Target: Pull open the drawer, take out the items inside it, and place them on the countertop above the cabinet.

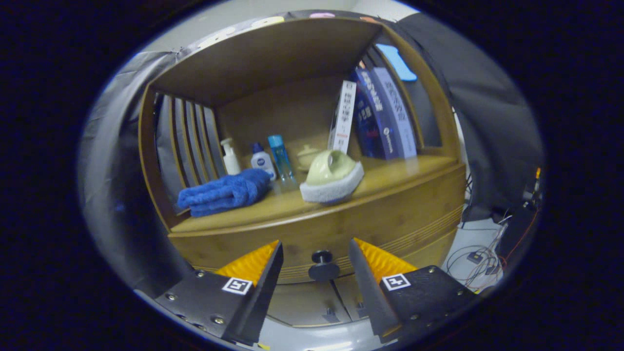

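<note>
**Knob lined up, grab not yet made**

Fingers spread wide on the hand-held gripper [316, 248], nothing between the pads, both tips stopped just short of the cabinet front. Dead centre in the gap ahead: small dark round knob [323, 265] on the honey-coloured wooden drawer front [341, 229], drawer fully closed and flush, so contents hidden for now. Below the knob, tops of two lower cabinet doors [312, 302] with small dark pulls of their own, close enough to be clipped on a low approach.

Best play from here, as a judgement: ease straight forward until the knob's stem sits between the pads, not just the rim of the cap, then close firmly and evenly. Pull back level and square to the front; any sideways or upward tug risks slipping off such a small knob or racking the drawer.

Farther back, on the wooden countertop [273, 207] above the drawer: folded blue fluffy towel [226, 191] to the left, pale green ceramic piece on a white foam pad [332, 178] near the middle edge. Behind those, white pump bottle [230, 157], small white-and-blue bottle [262, 161], clear blue bottle [280, 156], small pale lidded pot [308, 156], then leaning books [378, 114] at the right. Free landing room seems tightest in the middle; open wood shows ahead of the books.
</note>
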The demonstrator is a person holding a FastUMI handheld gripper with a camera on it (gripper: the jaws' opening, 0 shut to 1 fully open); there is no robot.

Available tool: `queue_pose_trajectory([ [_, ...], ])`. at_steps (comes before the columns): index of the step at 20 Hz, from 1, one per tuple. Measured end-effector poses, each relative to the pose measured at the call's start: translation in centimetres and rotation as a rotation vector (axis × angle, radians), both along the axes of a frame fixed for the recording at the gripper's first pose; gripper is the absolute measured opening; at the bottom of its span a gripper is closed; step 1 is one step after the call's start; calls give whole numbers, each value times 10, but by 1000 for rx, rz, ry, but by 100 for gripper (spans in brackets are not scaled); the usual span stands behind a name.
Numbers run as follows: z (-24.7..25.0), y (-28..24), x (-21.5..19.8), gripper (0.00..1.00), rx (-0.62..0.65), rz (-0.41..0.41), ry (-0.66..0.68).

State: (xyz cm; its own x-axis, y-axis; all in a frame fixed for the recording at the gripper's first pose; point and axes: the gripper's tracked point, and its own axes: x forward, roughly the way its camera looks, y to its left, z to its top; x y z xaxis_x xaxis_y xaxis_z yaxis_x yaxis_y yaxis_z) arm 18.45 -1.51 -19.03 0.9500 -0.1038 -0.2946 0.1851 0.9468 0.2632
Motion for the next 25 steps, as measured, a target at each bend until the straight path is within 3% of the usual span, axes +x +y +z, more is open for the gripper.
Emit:
queue_pose_trajectory([
  [6, 101, -32, -56, 82, -171, -70, -132],
  [13, 165, -48, -101, 82, -270, -136, -179],
  [16, 178, -35, -111, 75, -295, -82, -210],
  [19, 185, -5, -116, 73, -287, 64, -256],
  [25, 190, -9, -121, 73, -340, 80, -262],
])
